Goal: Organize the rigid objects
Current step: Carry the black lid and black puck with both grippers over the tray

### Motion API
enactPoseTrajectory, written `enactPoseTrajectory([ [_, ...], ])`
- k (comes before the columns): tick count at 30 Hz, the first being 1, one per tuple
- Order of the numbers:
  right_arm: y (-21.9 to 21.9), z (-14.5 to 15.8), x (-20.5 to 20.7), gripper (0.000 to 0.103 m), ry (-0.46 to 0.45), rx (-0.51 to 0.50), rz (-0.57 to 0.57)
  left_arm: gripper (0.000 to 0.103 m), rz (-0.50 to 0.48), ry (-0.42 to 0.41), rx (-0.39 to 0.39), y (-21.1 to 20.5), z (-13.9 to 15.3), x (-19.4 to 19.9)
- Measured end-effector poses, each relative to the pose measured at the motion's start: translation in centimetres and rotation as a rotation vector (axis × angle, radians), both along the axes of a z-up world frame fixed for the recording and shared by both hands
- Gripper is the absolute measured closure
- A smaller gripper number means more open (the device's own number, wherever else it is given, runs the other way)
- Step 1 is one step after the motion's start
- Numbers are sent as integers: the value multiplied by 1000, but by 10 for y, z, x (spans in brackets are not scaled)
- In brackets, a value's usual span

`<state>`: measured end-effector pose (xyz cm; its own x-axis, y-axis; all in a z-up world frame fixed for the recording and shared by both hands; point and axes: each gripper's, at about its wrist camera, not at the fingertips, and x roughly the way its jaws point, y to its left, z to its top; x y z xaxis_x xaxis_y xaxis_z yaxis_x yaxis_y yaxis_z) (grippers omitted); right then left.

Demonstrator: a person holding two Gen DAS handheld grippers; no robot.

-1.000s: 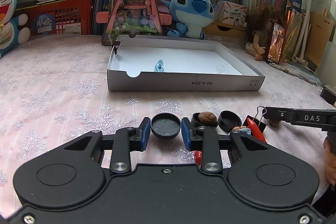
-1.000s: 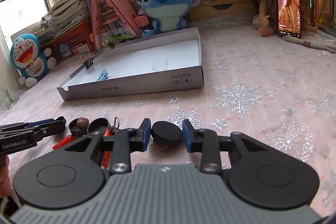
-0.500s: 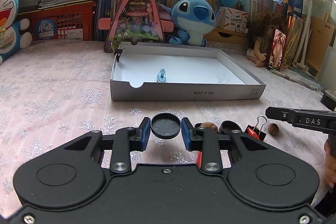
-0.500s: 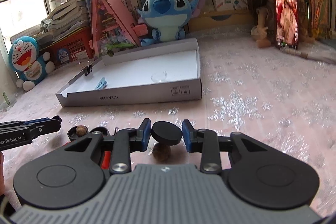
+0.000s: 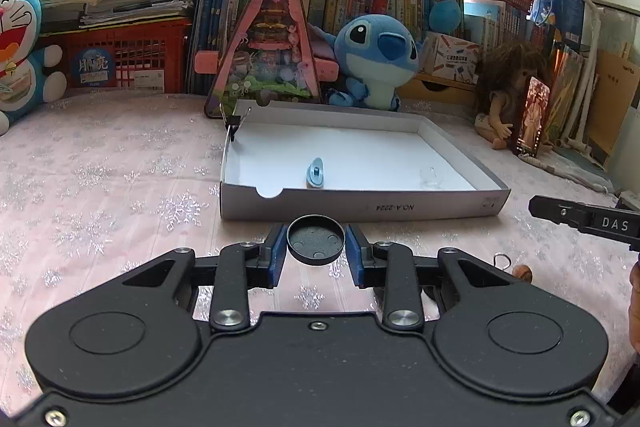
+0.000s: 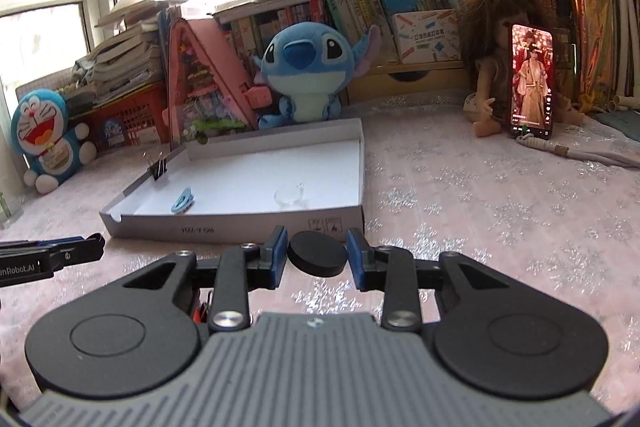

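Note:
My left gripper (image 5: 316,247) is shut on a black round cap (image 5: 316,239), hollow side up, held above the cloth just in front of the white cardboard tray (image 5: 360,207). My right gripper (image 6: 317,253) is shut on a second black round cap (image 6: 317,259), flat side up, also near the tray's front wall (image 6: 240,225). Inside the tray lie a blue clip (image 5: 315,174) and a clear piece (image 5: 431,179). A black binder clip (image 5: 234,125) sits on the tray's left wall. A walnut (image 5: 522,271) lies on the cloth at right.
A pink snowflake cloth (image 5: 100,179) covers the table. Behind the tray stand a pink triangular toy house (image 5: 268,47), a Stitch plush (image 5: 376,59), books and a red basket (image 5: 116,55). A doll with a phone (image 6: 532,83) stands at the right. A Doraemon plush (image 6: 44,139) sits at the left.
Both grippers have lifted with their caps and moved toward the tray. The walnuts, red item and other caps on the cloth have dropped out of view below the grippers.

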<state>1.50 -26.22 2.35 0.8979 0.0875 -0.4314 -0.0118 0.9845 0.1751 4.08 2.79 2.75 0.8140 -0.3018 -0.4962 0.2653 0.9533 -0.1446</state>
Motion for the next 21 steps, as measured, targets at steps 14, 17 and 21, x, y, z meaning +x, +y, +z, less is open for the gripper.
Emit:
enactPoseTrajectory([
  [14, -24, 17, 29, 66, 56, 138, 2, 73, 40, -8, -23, 4, 18, 31],
  [17, -32, 20, 41, 66, 92, 193, 4, 73, 58, -7, -35, 6, 25, 44],
  [21, -37, 25, 57, 66, 123, 225, -10, 73, 72, 15, -39, 7, 30, 62],
])
